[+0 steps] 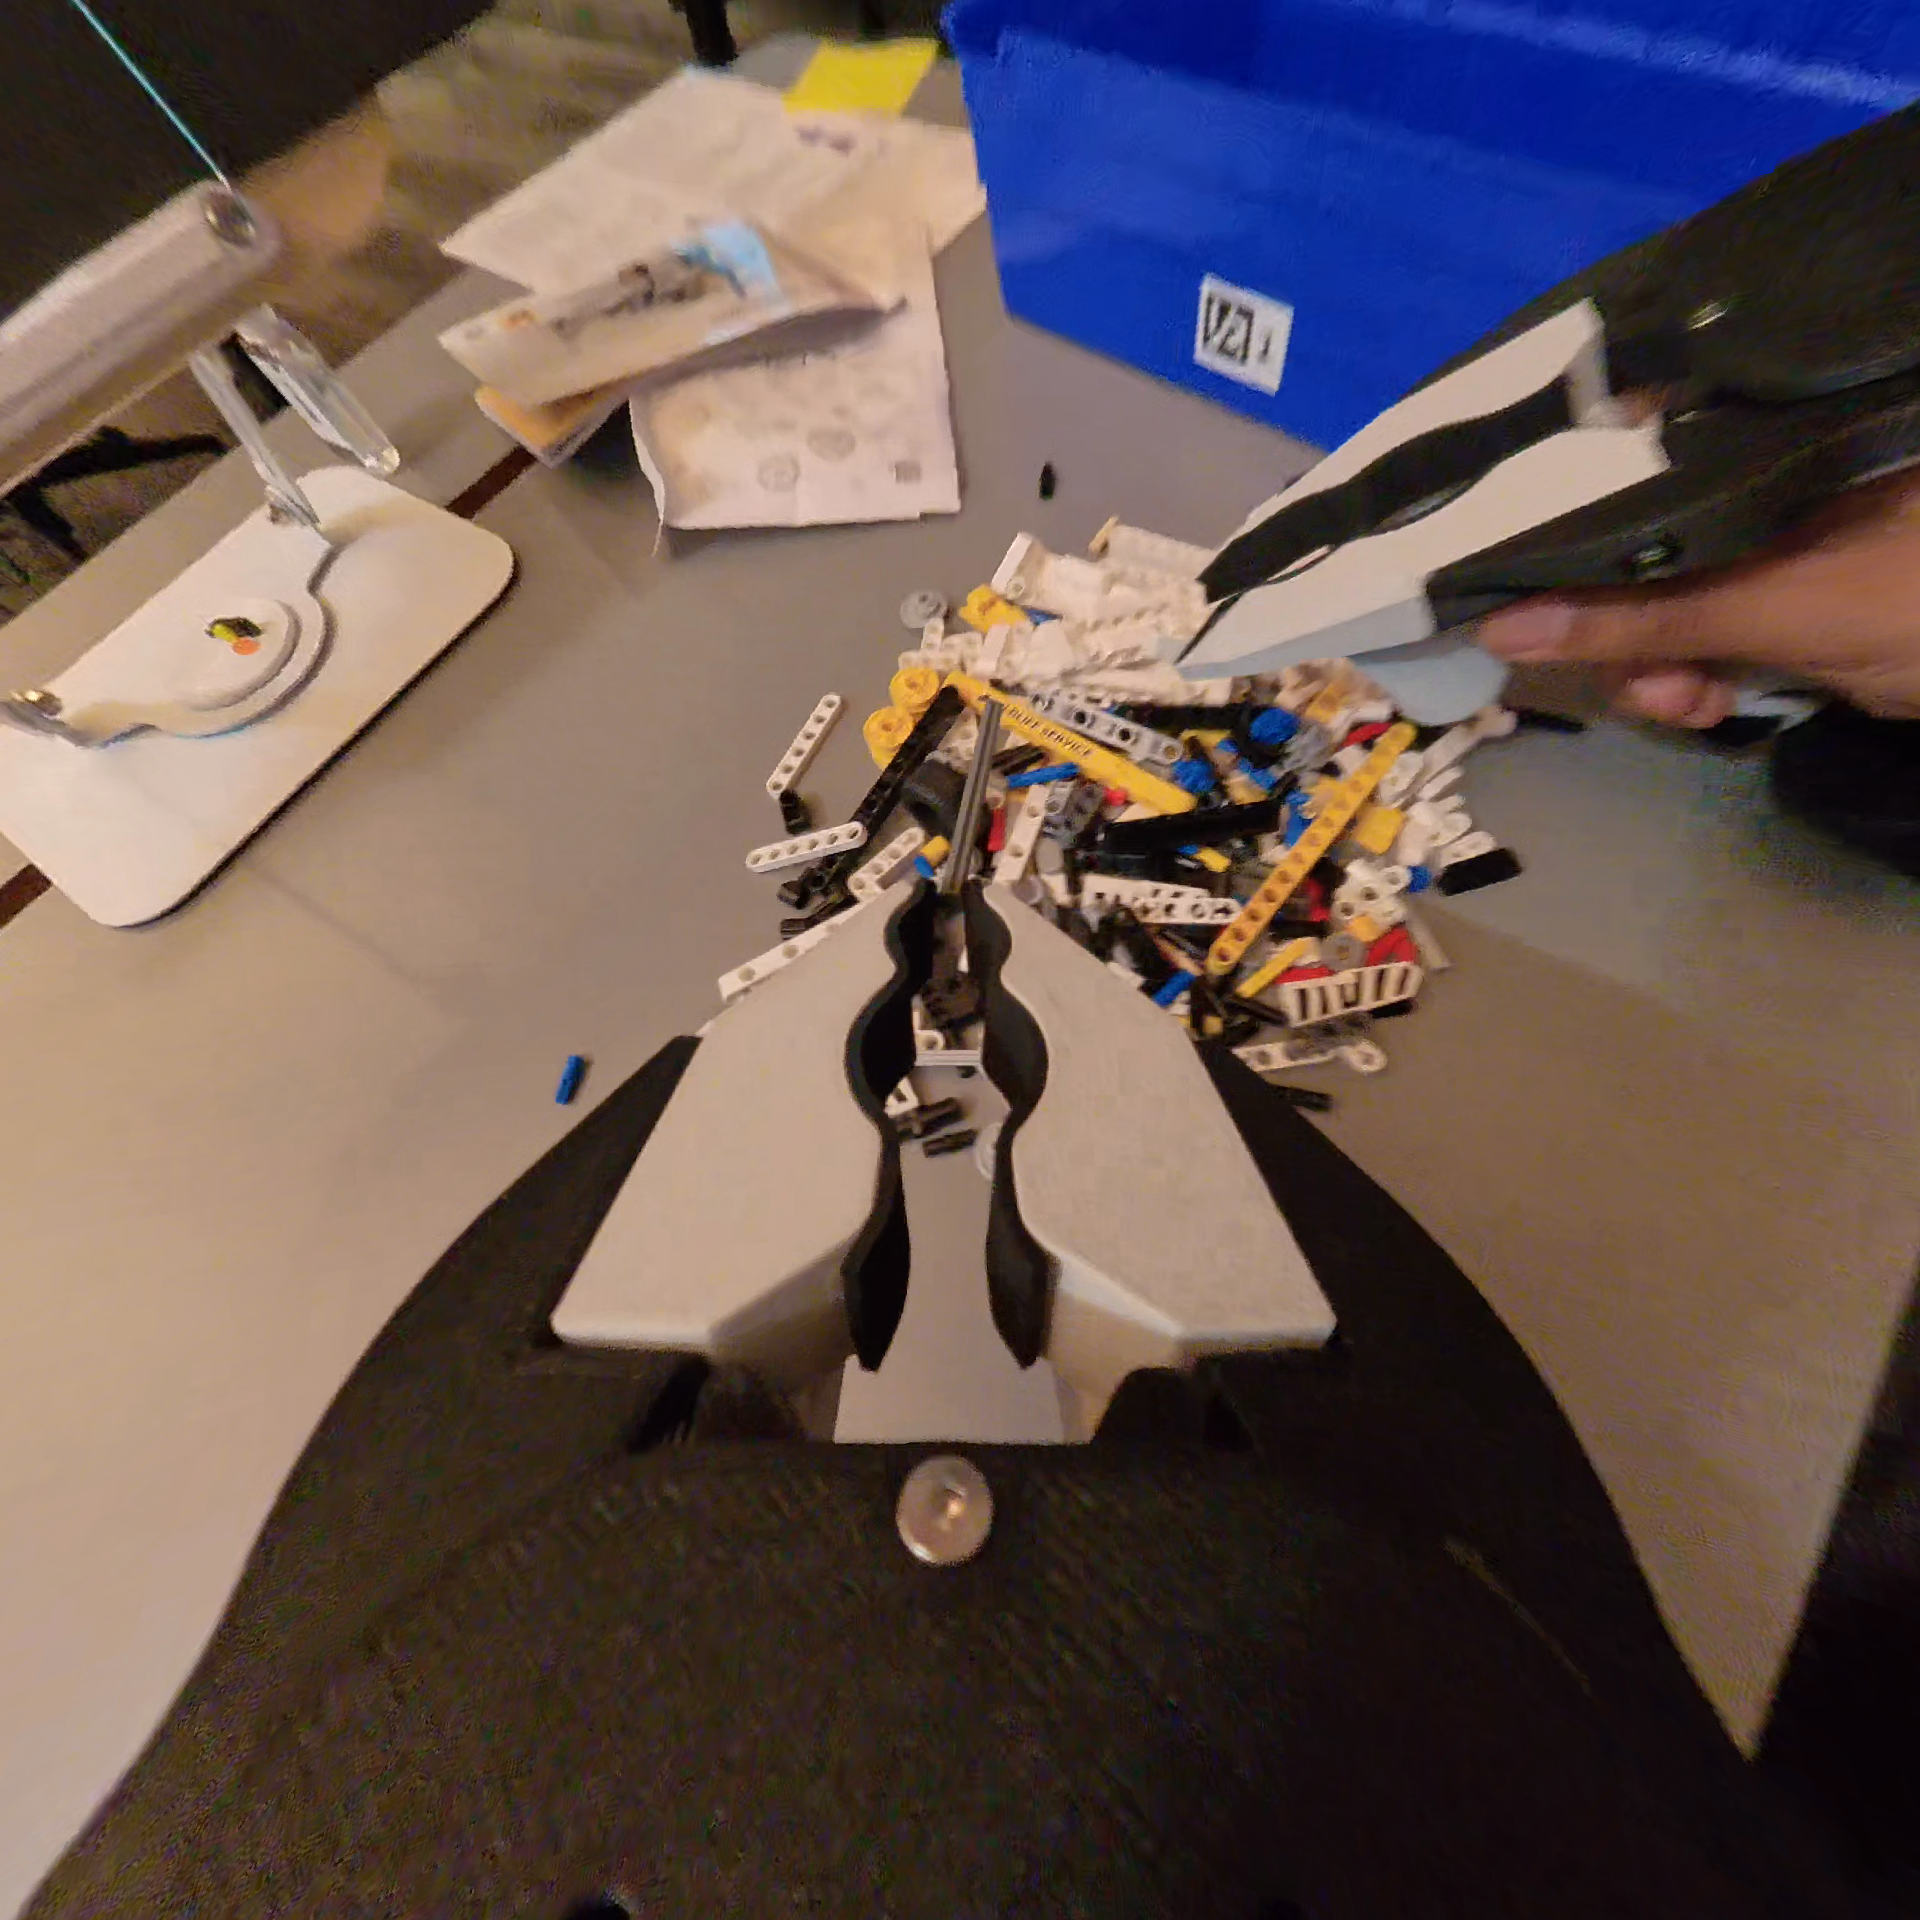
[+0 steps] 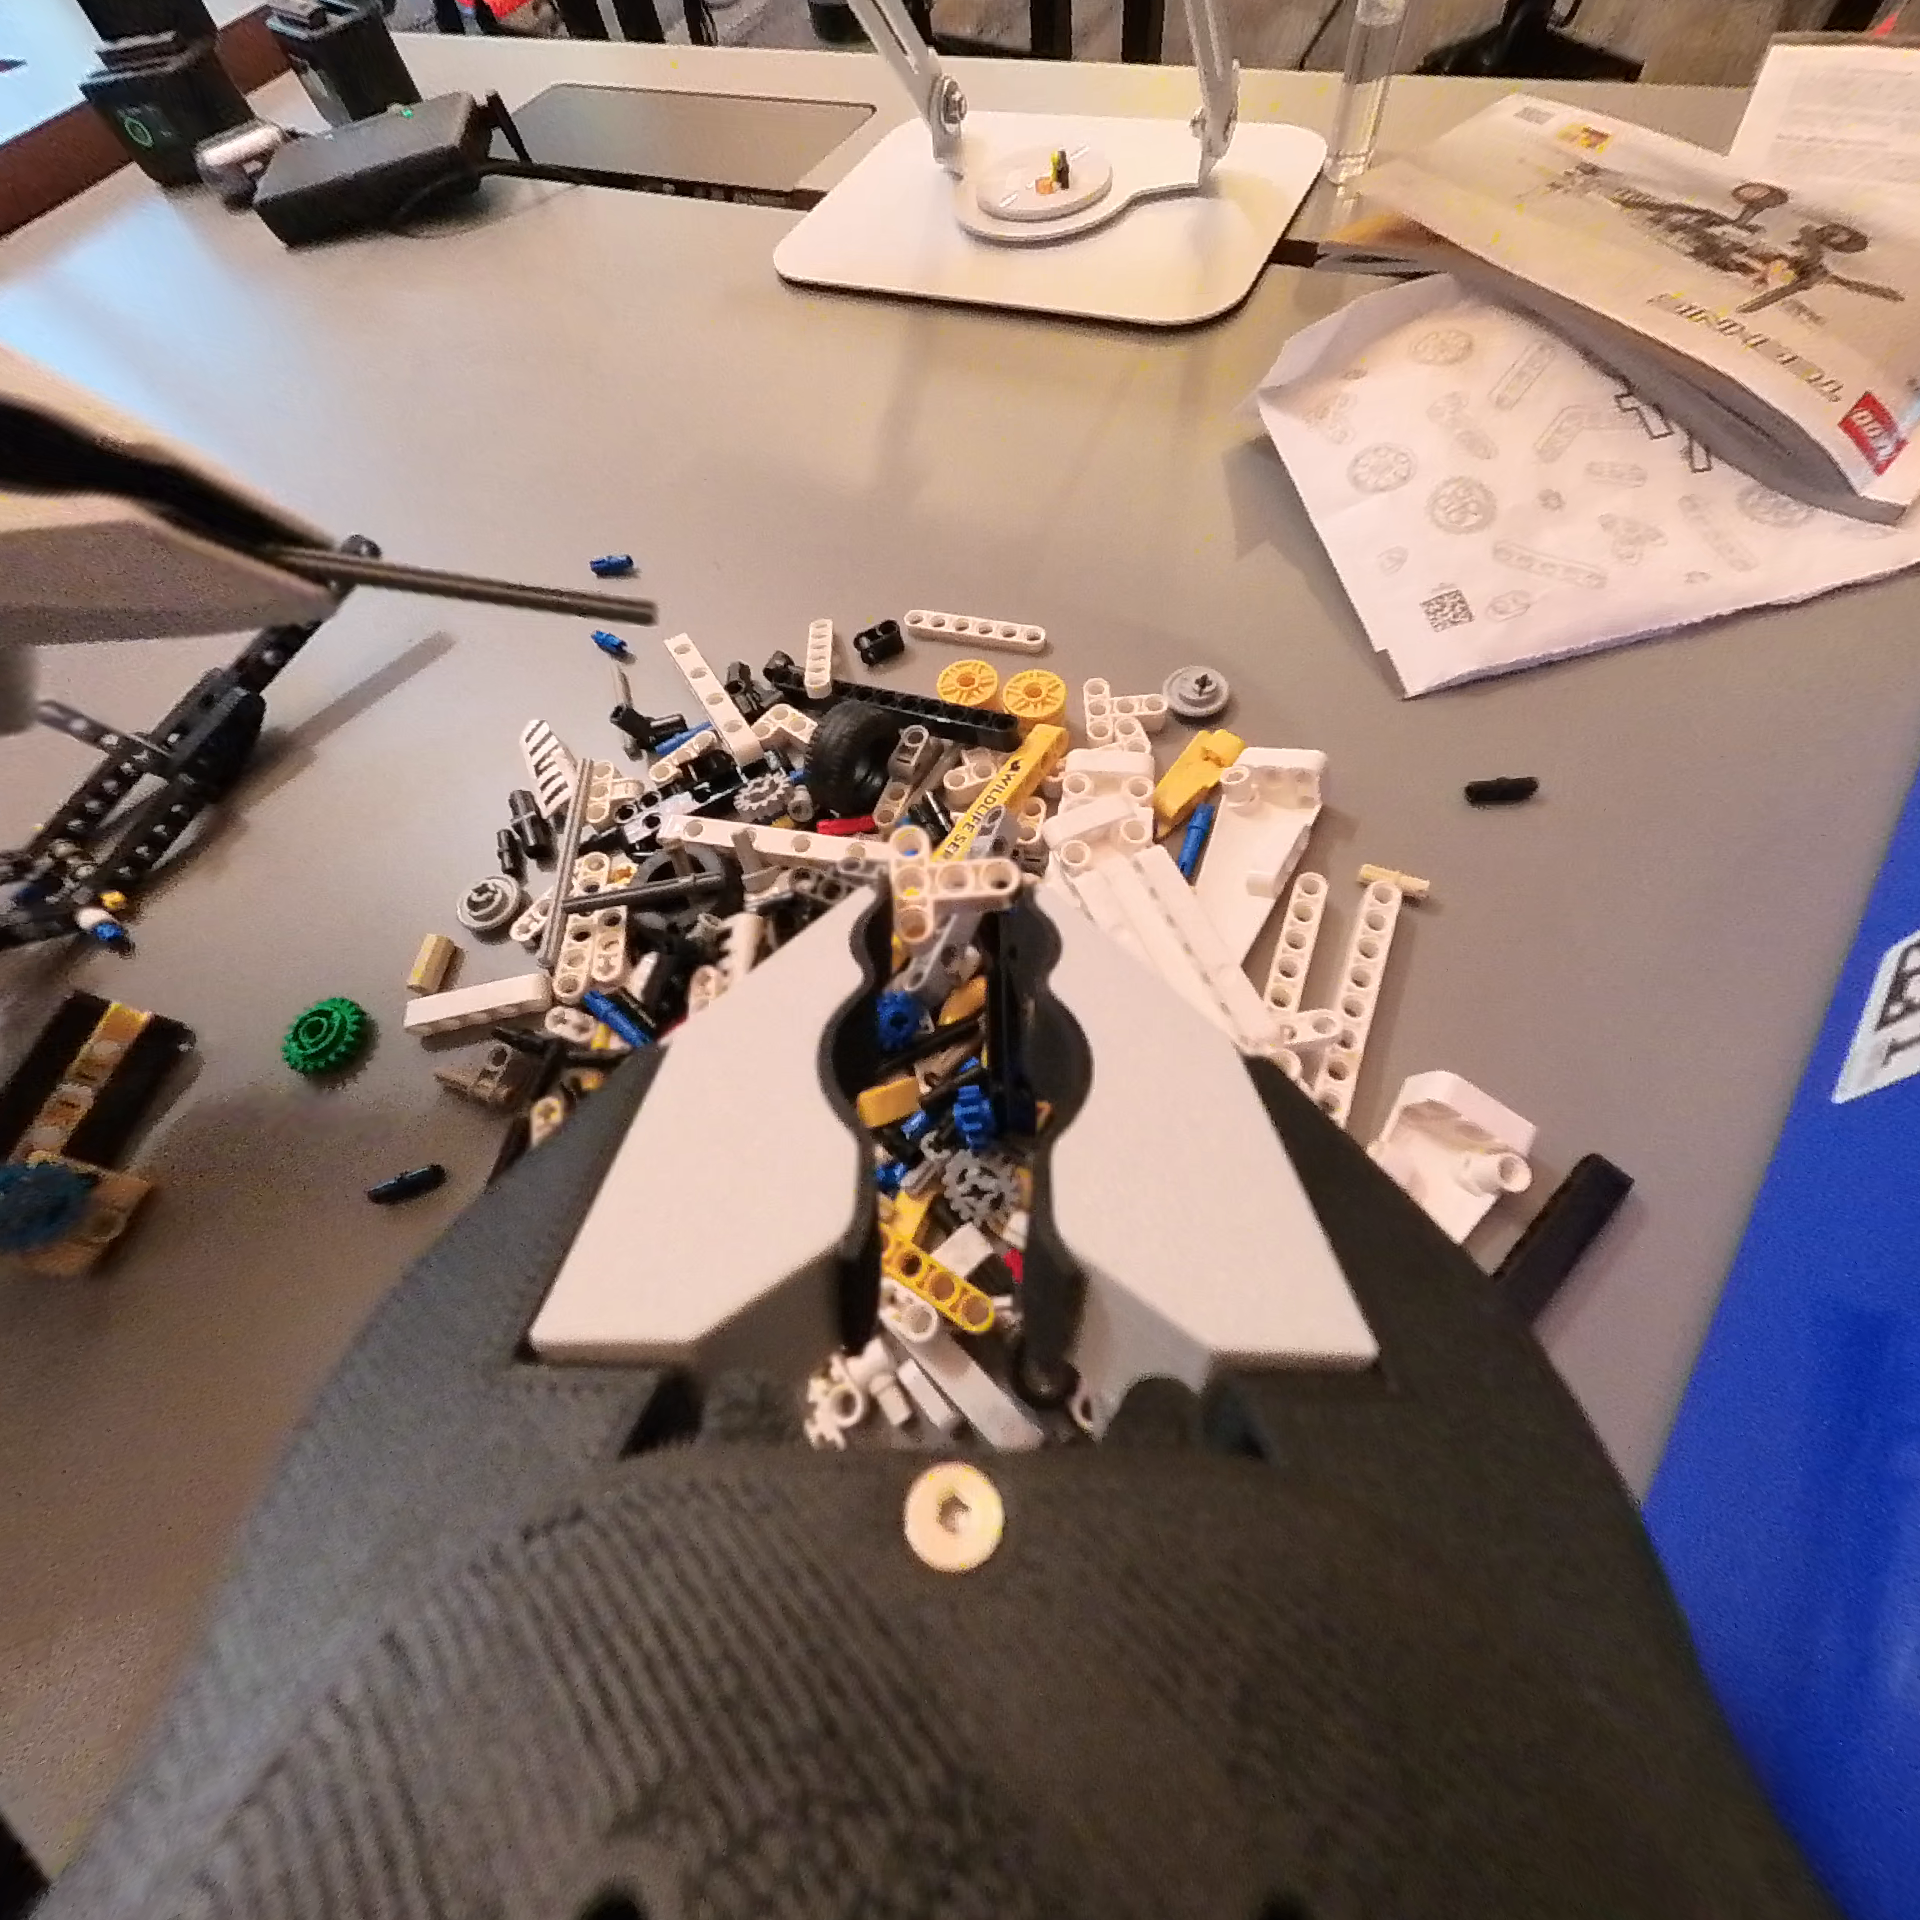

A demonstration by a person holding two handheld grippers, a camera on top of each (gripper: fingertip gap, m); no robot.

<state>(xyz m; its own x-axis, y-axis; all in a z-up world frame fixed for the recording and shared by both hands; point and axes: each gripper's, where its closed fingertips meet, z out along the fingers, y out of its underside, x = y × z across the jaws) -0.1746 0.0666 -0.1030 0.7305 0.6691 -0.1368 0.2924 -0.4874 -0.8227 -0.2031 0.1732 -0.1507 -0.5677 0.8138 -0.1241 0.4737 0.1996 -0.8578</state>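
Note:
My left gripper (image 1: 945,894) is shut on a long dark grey axle rod (image 1: 974,790) that sticks out past its tips, above the near edge of a pile of small building pieces (image 1: 1195,831). The right wrist view shows the same rod (image 2: 488,592) jutting from the left gripper (image 2: 322,566) at the left. My right gripper (image 2: 940,904) is shut on a white T-shaped beam (image 2: 940,883) with a grey connector hanging from it, held over the pile (image 2: 779,831). The right gripper (image 1: 1195,623) also shows in the left wrist view, in a hand, over the pile's far side.
A blue bin (image 1: 1351,156) stands behind the pile and shows at the right (image 2: 1818,1247). Booklets and printed sheets (image 2: 1610,364) lie nearby. A white stand base (image 2: 1039,208) sits farther off. A black partial build (image 2: 156,769) and a green gear (image 2: 327,1034) lie left. The gap from one gripper's tips to the other's is roughly 12 cm. The green gear (image 2: 327,1034) is about 12 cm from my left fingertips.

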